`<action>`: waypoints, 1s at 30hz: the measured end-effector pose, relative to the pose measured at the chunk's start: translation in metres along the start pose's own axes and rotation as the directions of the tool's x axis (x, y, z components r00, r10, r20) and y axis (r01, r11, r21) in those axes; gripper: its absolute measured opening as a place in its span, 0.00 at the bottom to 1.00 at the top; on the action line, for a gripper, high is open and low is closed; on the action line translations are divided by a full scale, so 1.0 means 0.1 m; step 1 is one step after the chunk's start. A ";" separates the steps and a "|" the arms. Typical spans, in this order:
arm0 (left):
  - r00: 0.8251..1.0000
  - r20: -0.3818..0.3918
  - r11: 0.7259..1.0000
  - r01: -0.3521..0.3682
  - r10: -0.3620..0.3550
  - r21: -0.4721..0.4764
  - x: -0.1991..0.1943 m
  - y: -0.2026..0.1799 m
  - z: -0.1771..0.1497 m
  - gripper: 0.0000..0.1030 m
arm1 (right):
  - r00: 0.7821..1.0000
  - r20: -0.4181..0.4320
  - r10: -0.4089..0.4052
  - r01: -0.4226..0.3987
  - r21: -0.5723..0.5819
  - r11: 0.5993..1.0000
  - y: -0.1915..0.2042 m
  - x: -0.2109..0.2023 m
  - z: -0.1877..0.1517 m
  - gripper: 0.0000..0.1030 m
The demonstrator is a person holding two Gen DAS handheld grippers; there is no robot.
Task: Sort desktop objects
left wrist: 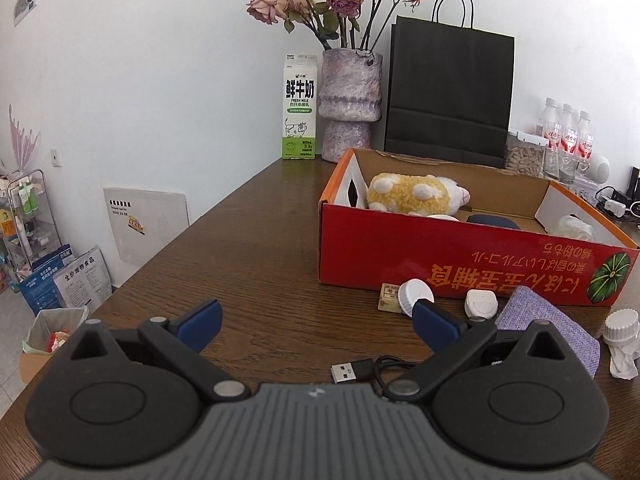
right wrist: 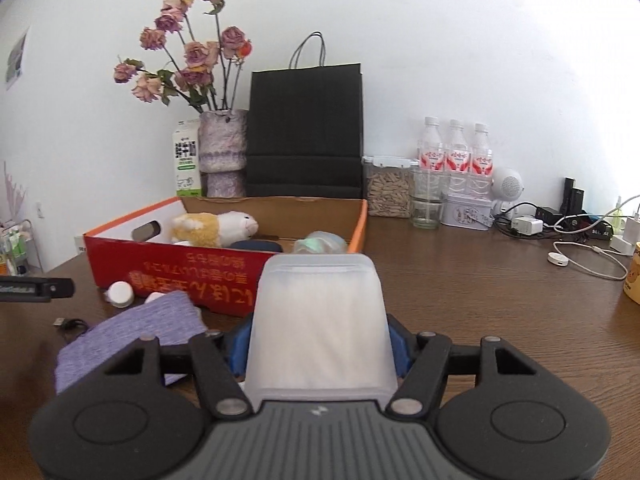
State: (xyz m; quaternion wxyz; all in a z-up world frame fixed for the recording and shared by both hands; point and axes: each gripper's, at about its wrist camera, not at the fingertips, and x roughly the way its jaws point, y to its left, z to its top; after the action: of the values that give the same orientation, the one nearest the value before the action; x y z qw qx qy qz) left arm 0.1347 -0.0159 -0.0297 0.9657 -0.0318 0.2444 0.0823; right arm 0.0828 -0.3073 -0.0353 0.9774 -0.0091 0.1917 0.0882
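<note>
My right gripper (right wrist: 320,354) is shut on a translucent white plastic box (right wrist: 320,320), its blue pads pressing both sides, held just in front of the red cardboard box (right wrist: 180,270). That red box (left wrist: 440,256) holds a yellow-and-white plush toy (left wrist: 412,194), a dark blue item and a clear bag. My left gripper (left wrist: 316,320) stands open above the table with nothing between its fingers. In front of it lie two white caps (left wrist: 416,294), a small card (left wrist: 390,302), a black USB cable (left wrist: 352,372), a purple fabric pouch (left wrist: 548,320) and a ribbed white cap on crumpled tissue (left wrist: 622,326).
Along the wall stand a milk carton (left wrist: 299,108), a vase of dried roses (left wrist: 350,104), a black paper bag (left wrist: 450,92), a seed jar (right wrist: 388,188), glasses and three water bottles (right wrist: 454,156). Chargers and cables (right wrist: 580,240) crowd the right; a yellow mug (right wrist: 634,276) is at the edge.
</note>
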 end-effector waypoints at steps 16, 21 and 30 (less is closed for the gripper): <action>0.992 -0.120 0.994 0.056 -0.044 0.096 0.09 -0.17 -0.07 1.00 | 1.000 -0.004 0.018 -0.019 -0.036 0.999 0.30 -0.04 -0.03 0.62; 0.989 -0.143 0.992 0.059 -0.043 0.110 0.11 -0.20 -0.09 1.00 | 1.000 -0.007 0.015 -0.015 -0.027 1.000 0.29 -0.04 -0.03 0.62; 0.983 -0.176 0.997 0.069 -0.060 0.047 0.14 -0.07 -0.10 1.00 | 1.000 -0.008 0.014 -0.014 -0.022 1.000 0.28 -0.04 -0.04 0.62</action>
State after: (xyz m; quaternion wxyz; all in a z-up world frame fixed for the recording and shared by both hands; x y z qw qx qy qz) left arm 0.1436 -0.0223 -0.0446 0.9432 -0.0212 0.3290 0.0414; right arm 0.0731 -0.2805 -0.0369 0.9759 -0.0188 0.1946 0.0969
